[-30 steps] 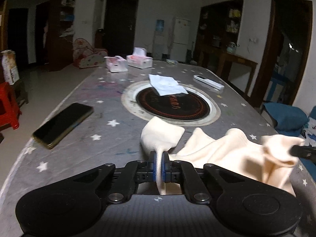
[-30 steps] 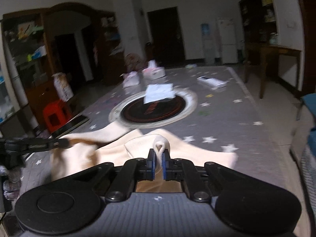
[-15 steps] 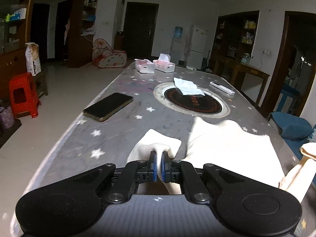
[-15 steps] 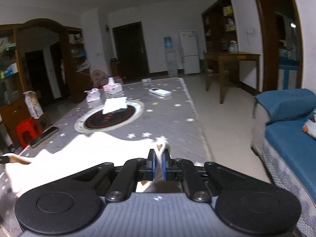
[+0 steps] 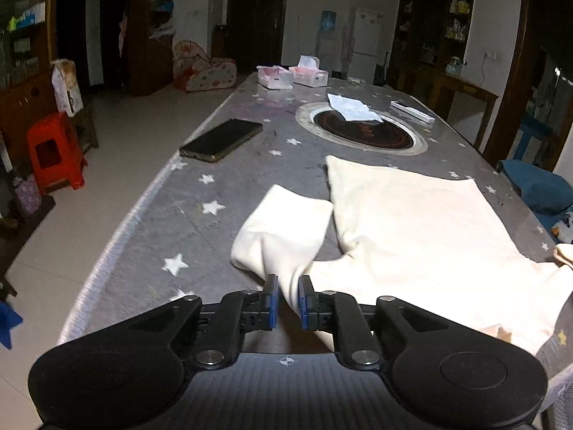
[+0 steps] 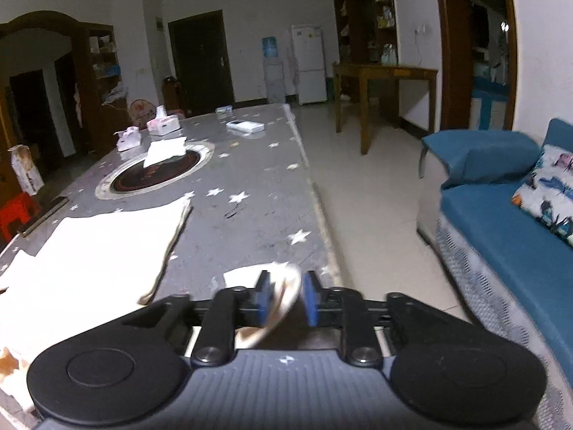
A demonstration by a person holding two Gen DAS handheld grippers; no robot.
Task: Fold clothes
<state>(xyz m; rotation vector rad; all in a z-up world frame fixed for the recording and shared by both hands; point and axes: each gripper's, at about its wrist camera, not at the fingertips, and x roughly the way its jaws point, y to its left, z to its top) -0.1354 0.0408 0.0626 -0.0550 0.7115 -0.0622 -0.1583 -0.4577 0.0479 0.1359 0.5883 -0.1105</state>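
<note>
A cream shirt [image 5: 412, 222] lies spread flat on the grey star-patterned table [image 5: 200, 193], with one sleeve [image 5: 286, 229] folded out to its left. My left gripper [image 5: 288, 301] is at the table's near edge, its jaws slightly parted, and the sleeve's shoulder cloth lies loosely between them. In the right wrist view the shirt's body [image 6: 100, 251] stretches off to the left. My right gripper [image 6: 286, 297] stands open near the table's right edge, and a blurred flap of the other sleeve [image 6: 283, 283] sits between its pads.
A phone [image 5: 222, 139] lies near the left edge. Further back are a round inset hotplate [image 5: 361, 130] with a white cloth [image 5: 352, 107] on it, a remote [image 5: 412, 111] and two tissue boxes [image 5: 275, 77]. A red stool [image 5: 53, 150] stands left, a blue sofa [image 6: 501, 222] right.
Both grippers pulled back and apart, drawing the bunched shirt out flat on the table. Both then went from shut on the cloth to open.
</note>
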